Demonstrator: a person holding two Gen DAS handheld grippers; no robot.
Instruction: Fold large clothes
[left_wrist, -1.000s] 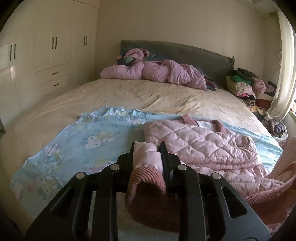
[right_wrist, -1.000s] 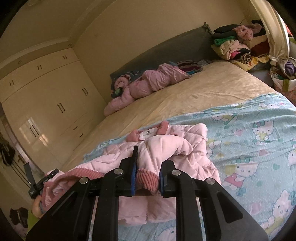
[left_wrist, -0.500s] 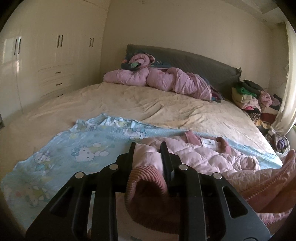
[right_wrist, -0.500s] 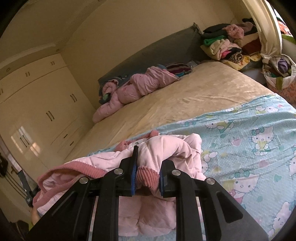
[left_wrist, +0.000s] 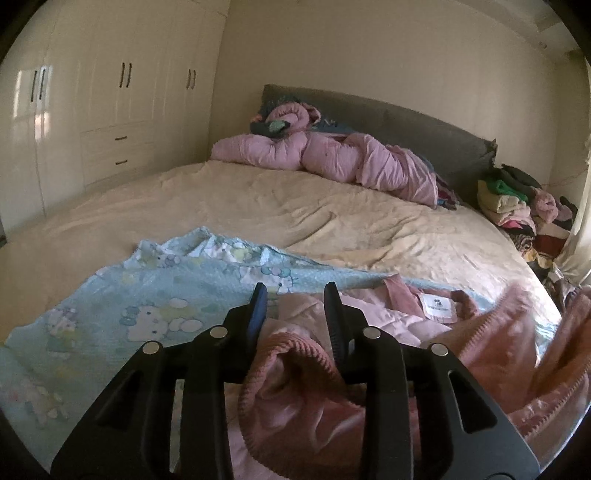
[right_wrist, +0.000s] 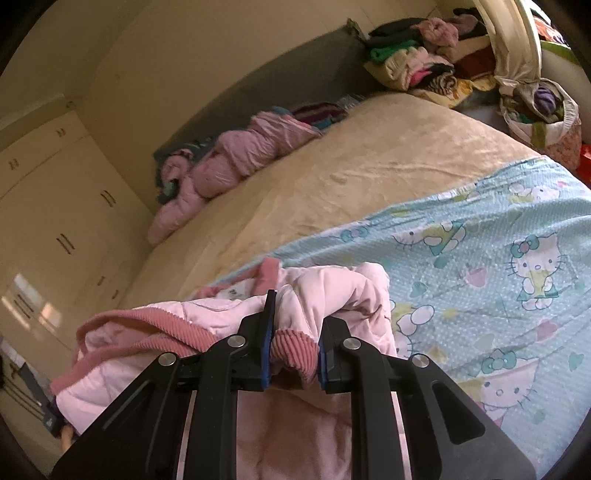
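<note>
A wide bed with a cream sheet (left_wrist: 332, 206) carries a pale blue cartoon-cat blanket (right_wrist: 480, 258). At two o'clock in the right view, a white cloth bag (right_wrist: 532, 122) holds bundled clothes. A pink quilted jacket with ribbed rose cuffs (left_wrist: 399, 317) lies on the blanket, collar toward twelve o'clock. The left gripper (left_wrist: 295, 306) is opening, a cuff loose between its fingers. The right gripper (right_wrist: 295, 325) pinches another cuff.
</note>
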